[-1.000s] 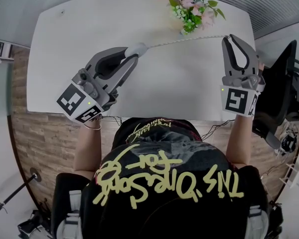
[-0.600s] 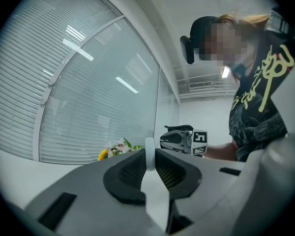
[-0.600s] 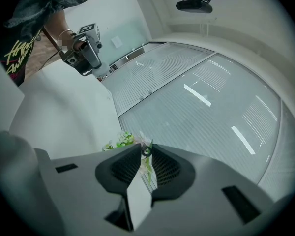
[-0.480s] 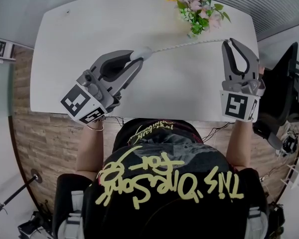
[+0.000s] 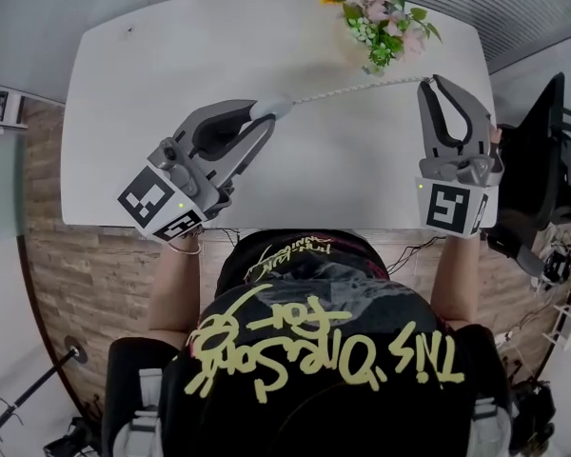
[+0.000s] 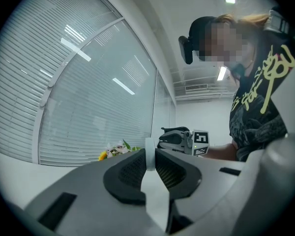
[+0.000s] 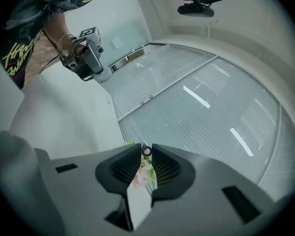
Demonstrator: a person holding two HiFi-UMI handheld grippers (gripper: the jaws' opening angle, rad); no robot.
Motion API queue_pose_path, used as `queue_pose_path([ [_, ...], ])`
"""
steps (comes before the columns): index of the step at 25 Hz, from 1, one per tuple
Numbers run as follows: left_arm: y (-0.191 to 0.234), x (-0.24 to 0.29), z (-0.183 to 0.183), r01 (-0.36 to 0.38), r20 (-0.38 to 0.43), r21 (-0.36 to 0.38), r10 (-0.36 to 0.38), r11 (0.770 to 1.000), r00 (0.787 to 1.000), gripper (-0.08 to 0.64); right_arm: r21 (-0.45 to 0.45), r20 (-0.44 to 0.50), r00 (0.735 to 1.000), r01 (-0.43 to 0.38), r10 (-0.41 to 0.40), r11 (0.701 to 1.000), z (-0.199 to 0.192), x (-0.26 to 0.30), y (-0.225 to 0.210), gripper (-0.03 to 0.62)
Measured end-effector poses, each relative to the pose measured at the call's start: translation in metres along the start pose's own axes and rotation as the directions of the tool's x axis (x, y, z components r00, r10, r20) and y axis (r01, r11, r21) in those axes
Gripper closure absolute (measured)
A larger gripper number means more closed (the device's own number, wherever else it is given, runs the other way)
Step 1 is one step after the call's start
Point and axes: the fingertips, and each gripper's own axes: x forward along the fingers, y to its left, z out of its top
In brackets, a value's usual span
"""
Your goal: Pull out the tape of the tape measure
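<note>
Now, left tool (image 5: pixel 269 109): clenched on the white tape measure case (image 5: pixel 276 106), which shows edge-on between the pads (image 6: pixel 132 173).
Tape (image 5: pixel 357 89): drawn out in a straight line from the case to the right tool, passing just on the person's side of the flowers (image 5: pixel 381 17).
Right tool (image 5: pixel 426 84): clenched on the small ring (image 7: pixel 146 152) at the pulled-out end, near the flowers.
Case position: well left of the flowers, over the white worktop (image 5: pixel 333 169).
</note>
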Motion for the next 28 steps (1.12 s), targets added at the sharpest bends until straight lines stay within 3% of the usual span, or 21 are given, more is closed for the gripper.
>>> queue_pose_path([
  [18, 0.005, -0.013, 0.001, 0.07, -0.003, -0.004, -0.07, 0.998, 0.998, 0.503, 0.038, -0.015, 1.0, 0.018, -0.017, 0.999, 0.033, -0.002, 0.029, 0.52],
  [28, 0.005, -0.012, 0.002, 0.075, 0.007, -0.014, -0.075, 0.997, 0.997, 0.503, 0.038, -0.012, 1.0, 0.002, -0.001, 0.999, 0.04, -0.002, 0.035, 0.52],
])
